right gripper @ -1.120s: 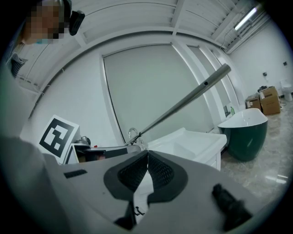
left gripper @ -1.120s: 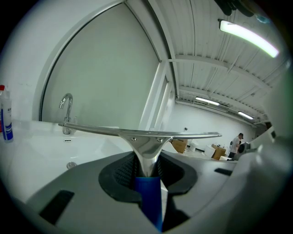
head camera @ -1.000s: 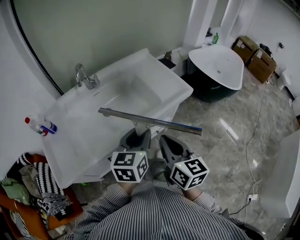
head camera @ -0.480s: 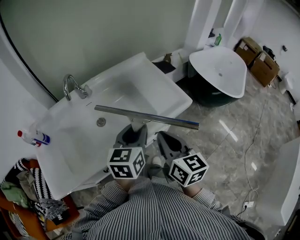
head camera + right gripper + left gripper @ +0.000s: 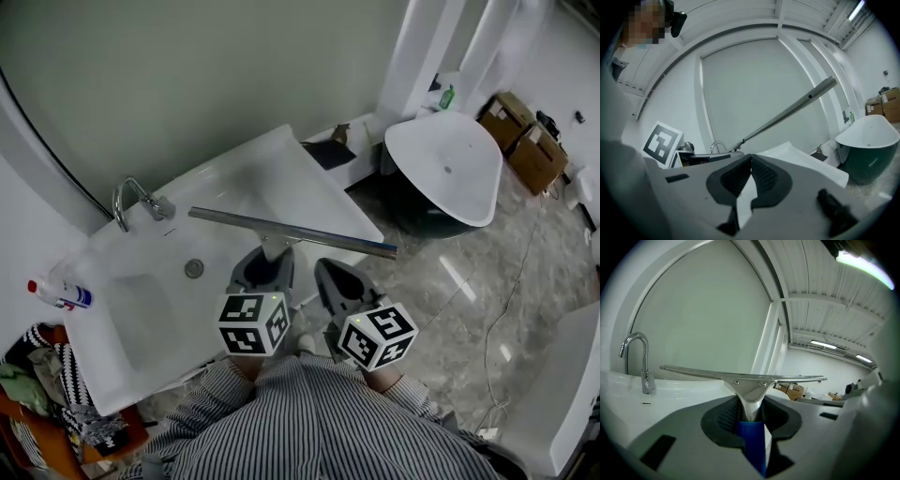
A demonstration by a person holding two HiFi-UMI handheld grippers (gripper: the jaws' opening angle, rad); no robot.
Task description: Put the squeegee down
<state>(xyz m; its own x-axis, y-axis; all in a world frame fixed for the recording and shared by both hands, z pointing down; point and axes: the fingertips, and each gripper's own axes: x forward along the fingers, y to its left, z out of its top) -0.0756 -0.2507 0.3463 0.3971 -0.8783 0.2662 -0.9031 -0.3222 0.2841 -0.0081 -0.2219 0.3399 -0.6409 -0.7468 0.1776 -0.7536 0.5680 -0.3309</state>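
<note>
Squeegee (image 5: 291,232): in the air, touching no surface; its metal blade lies level across the front edge of the sink (image 5: 281,164), at 12 o'clock from the left gripper (image 5: 750,414). It is not yet set down.
Left gripper: clenched on the squeegee's handle just below the neck of the blade, with the blue grip running back between the jaws.
Right gripper (image 5: 750,174): jaws pressed together on nothing. It sits just beside the left gripper at its 3 o'clock and carries no load.
Why held so: the grip on the handle leaves the blade out front and free. That probably lets it be lowered flat onto the white counter without the jaws touching first.
Pose: both grippers point forward and slightly downward, side by side, close in front of the striped shirt (image 5: 319,422).
Surroundings: a faucet (image 5: 131,197) stands at 10 o'clock from the blade, and a spray bottle (image 5: 58,294) lies well apart at 8 o'clock.
Likely landing spot: the bare counter beside the basin looks nearest.
</note>
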